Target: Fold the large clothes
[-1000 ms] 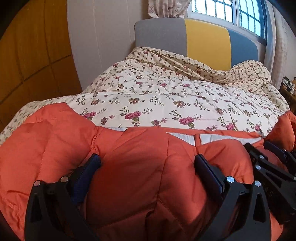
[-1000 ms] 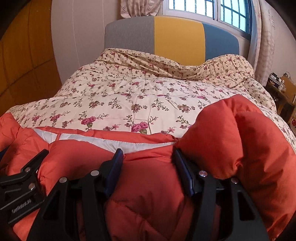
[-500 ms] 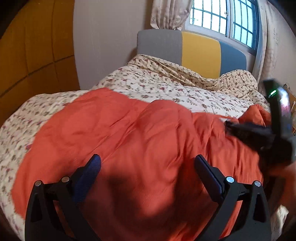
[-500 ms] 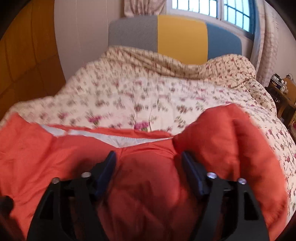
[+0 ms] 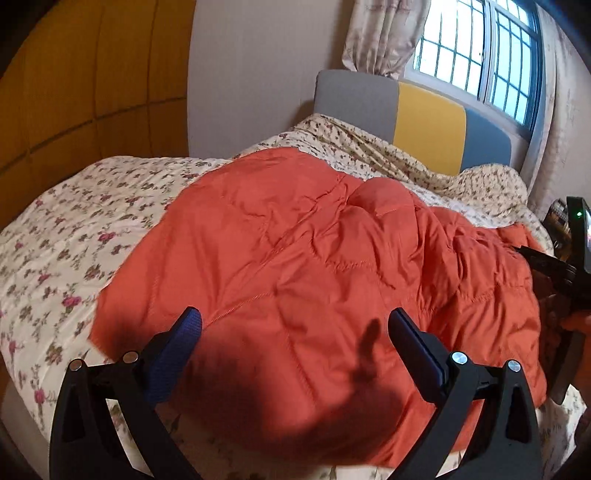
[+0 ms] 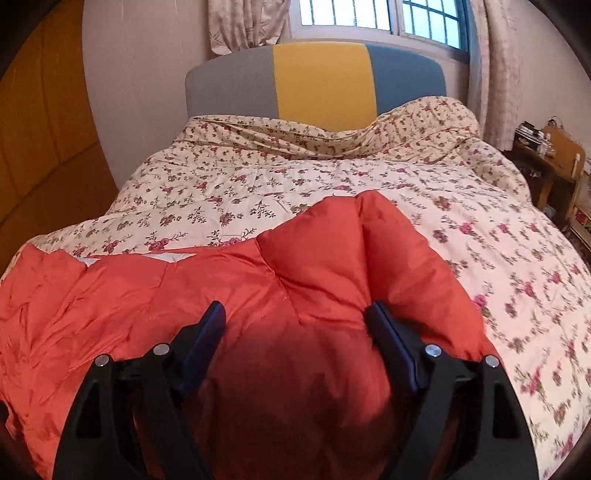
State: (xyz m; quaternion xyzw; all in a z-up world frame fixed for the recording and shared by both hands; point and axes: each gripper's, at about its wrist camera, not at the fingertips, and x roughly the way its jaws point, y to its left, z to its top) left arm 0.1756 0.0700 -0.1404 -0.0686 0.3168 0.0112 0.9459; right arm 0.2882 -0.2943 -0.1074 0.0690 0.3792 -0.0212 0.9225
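An orange puffer jacket (image 5: 314,258) lies spread and rumpled on the floral bedspread (image 5: 74,229). My left gripper (image 5: 295,328) is open and empty, raised above the jacket's near edge. In the right wrist view the jacket (image 6: 184,288) has a puffy sleeve (image 6: 388,251) bulging up. My right gripper (image 6: 295,321) is open, its fingers (image 6: 207,332) straddling a bulge of the jacket's fabric without pinching it. The right gripper's body also shows at the right edge of the left wrist view (image 5: 554,266).
The bed has a grey, yellow and blue headboard (image 6: 317,81) under a barred window (image 6: 369,14). A wooden wardrobe (image 5: 74,92) stands to the left. A cluttered wooden side table (image 6: 546,151) stands to the right of the bed.
Both grippers let go of the jacket's edge and pulled up and back. The left one rose higher, and the jacket now lies spread over the bed.
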